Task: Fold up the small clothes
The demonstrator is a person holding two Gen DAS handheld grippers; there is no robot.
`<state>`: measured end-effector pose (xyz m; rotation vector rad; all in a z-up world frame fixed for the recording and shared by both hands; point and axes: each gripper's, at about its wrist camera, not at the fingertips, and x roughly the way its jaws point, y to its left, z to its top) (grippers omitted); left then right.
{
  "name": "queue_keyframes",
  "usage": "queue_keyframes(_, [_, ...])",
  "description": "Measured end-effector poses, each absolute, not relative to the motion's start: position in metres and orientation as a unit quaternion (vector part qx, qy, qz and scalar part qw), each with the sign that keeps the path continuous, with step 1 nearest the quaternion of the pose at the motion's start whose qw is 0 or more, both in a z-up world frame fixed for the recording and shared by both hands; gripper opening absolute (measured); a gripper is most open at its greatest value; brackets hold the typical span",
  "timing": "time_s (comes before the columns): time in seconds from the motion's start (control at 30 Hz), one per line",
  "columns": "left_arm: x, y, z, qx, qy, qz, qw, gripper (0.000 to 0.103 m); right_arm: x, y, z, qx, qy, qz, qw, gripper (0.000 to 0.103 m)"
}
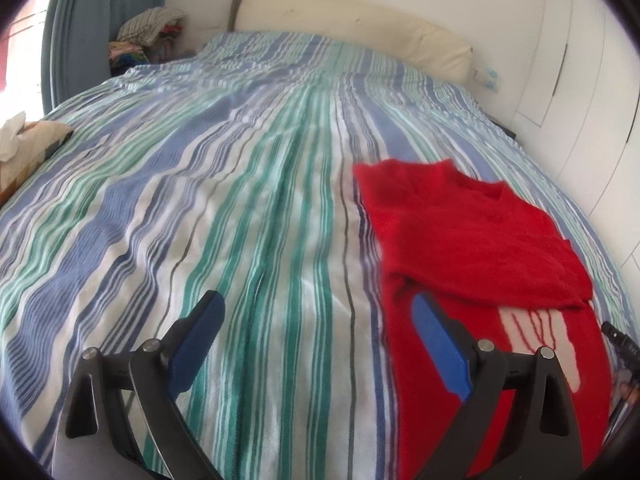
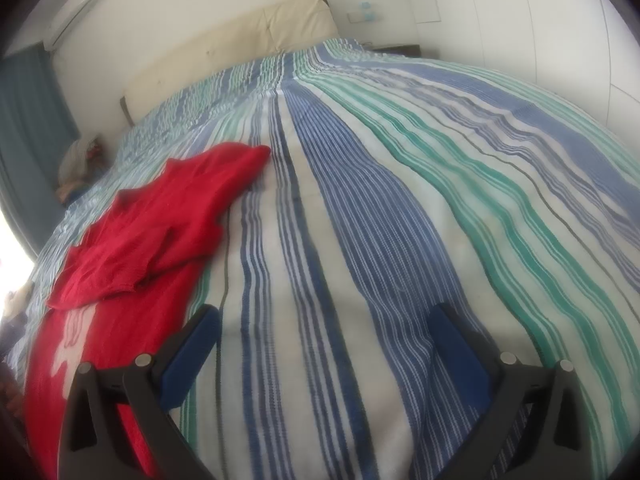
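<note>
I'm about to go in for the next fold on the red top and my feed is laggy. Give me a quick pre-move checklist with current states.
1. Left hand-held gripper open and empty: ok.
2. Right hand-held gripper open and empty: ok.
3. Red top lying on the striped bedspread, upper part already folded over the lower part: ok.
4. Nothing lying on the red top: ok.
5. Top between the two grippers: ok; it sits right of the left one and left of the right one.
6. Near hem of the top visible for a grasp: cannot tell; it runs out of frame in both views.
</note>
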<state>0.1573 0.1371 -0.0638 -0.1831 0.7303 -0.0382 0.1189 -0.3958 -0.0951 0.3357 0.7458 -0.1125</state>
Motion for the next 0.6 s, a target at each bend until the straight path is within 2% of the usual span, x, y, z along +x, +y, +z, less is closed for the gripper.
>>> queue_keyframes(0.6, [0.1551,0.1433,-0.0618,-0.104,0.357,-0.011,0.928,0.095,0.1191,-0.3957,-0.0951,0.163,0.362,-0.054,0.916,0.103])
